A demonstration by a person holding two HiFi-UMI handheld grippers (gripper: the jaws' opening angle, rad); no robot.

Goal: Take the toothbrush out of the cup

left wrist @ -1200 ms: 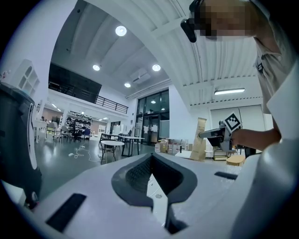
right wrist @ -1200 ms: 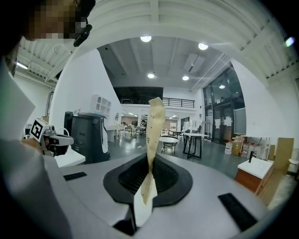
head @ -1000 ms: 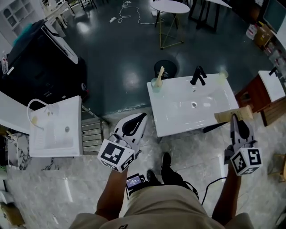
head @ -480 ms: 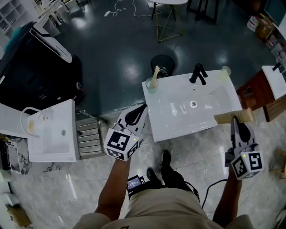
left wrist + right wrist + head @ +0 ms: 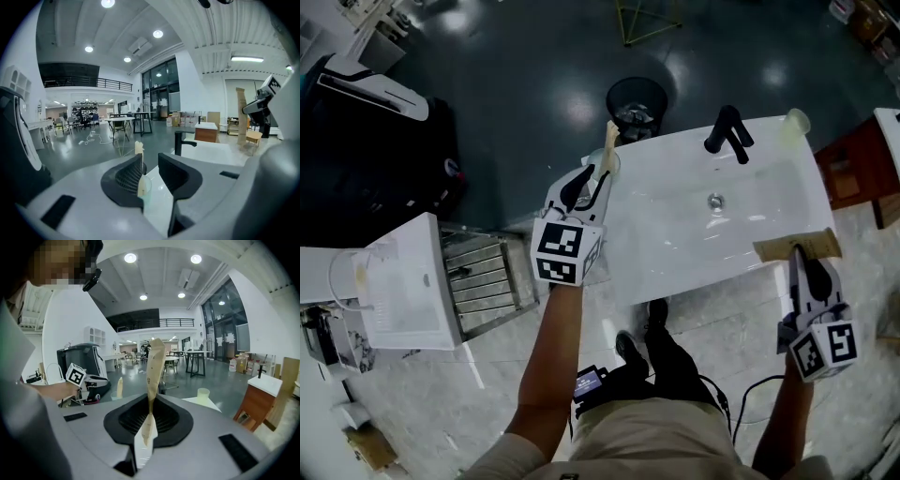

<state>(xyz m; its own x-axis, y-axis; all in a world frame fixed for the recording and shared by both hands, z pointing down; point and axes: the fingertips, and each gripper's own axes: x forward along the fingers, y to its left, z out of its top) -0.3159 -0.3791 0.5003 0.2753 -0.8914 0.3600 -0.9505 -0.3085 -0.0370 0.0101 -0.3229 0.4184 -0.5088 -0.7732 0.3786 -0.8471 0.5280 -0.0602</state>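
Observation:
A tan toothbrush (image 5: 609, 141) stands in a clear cup (image 5: 607, 165) on the far left corner of the white sink (image 5: 675, 234). My left gripper (image 5: 592, 180) is right at the cup, and its jaws are opening. In the left gripper view the cup (image 5: 144, 191) and toothbrush (image 5: 138, 151) sit between the parted fingers of the left gripper (image 5: 150, 169), close to the left pad; no pad presses on them. My right gripper (image 5: 798, 255) hangs at the sink's near right corner, shut on a tan paper packet (image 5: 153, 376).
A black faucet (image 5: 727, 127) and a second cup (image 5: 797, 120) stand on the sink's far rim. A black bin (image 5: 636, 98) sits on the floor behind the sink. Another white basin (image 5: 403, 291) stands at the left, and a wooden cabinet (image 5: 853, 169) at the right.
My left gripper has moved forward and down to the cup, and its jaws now stand apart. The right gripper has sunk a little, with the packet still in it.

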